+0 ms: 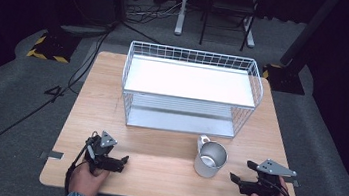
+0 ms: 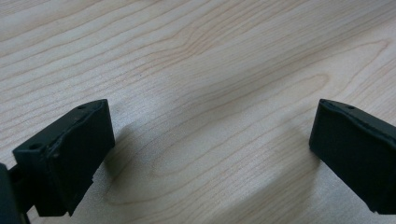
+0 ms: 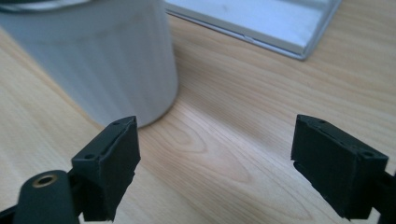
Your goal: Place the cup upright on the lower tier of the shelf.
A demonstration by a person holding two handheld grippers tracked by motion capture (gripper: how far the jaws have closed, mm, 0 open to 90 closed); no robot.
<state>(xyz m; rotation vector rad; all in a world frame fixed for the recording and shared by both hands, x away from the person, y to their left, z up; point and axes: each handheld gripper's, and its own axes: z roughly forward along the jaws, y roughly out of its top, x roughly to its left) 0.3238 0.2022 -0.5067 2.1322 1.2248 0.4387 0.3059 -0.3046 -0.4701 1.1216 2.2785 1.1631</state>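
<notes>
While the wide-open right gripper [image 1: 239, 181] faced the round silver metal mug [image 1: 210, 159] at its ten o'clock, ready to grasp, the left gripper [image 1: 123, 161] rested wide open.

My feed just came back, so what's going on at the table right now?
A person sits at a wooden table with a claw in each hand. The right claw has its jaws apart, nothing between them, pointed at a metal mug standing just ahead of it, not touching. The left claw is open over bare wood. A white two-tier wire rack stands behind the mug with nothing on its shelves.
</notes>
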